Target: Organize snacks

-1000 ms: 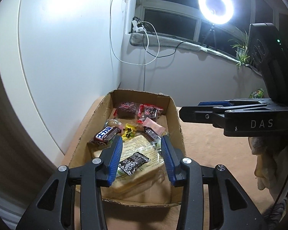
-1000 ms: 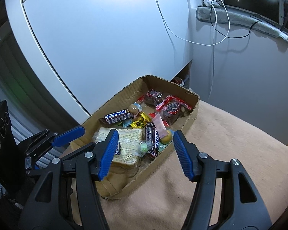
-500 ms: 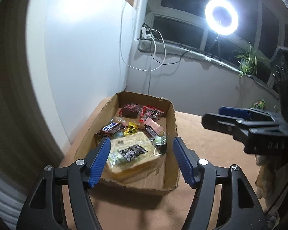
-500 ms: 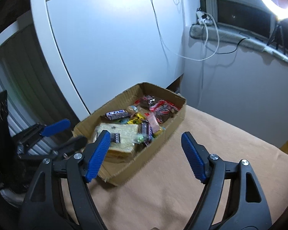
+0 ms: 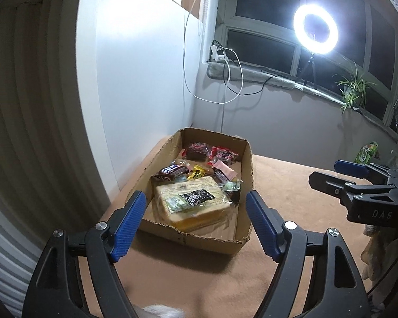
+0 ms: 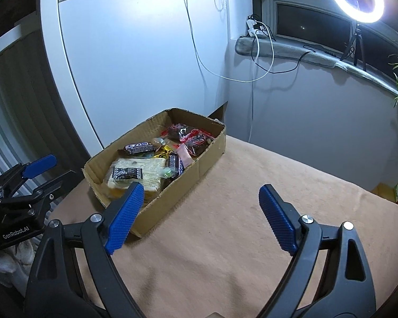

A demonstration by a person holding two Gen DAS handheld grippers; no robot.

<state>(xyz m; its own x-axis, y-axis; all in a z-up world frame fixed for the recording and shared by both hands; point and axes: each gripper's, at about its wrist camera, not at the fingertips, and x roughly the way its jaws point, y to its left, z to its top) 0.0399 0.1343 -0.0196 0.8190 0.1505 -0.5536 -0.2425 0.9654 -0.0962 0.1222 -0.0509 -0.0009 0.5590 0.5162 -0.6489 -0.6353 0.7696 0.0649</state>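
A shallow cardboard box (image 5: 248, 164) sits on the tan blanket and holds several wrapped snacks. A large cracker pack (image 5: 191, 202) lies at its near end with a small black packet (image 5: 196, 197) on top. Chocolate bars (image 5: 172, 171) and red-wrapped brownies (image 5: 221, 155) lie farther back. The box also shows in the right wrist view (image 6: 207, 164). My left gripper (image 5: 196, 222) is open and empty, held back in front of the box's near edge. My right gripper (image 6: 201, 220) is open and empty, to the right of the box above the blanket.
A white cabinet (image 6: 135, 61) stands right behind the box. White cables (image 5: 225, 79) hang from the windowsill. A ring light (image 5: 315, 29) and a plant (image 5: 354, 87) stand on the sill. The tan blanket (image 6: 265, 212) stretches to the right of the box.
Both grippers have pulled back from over the box and opened wider. The black packet now lies on the cracker pack, clear of the left fingers.
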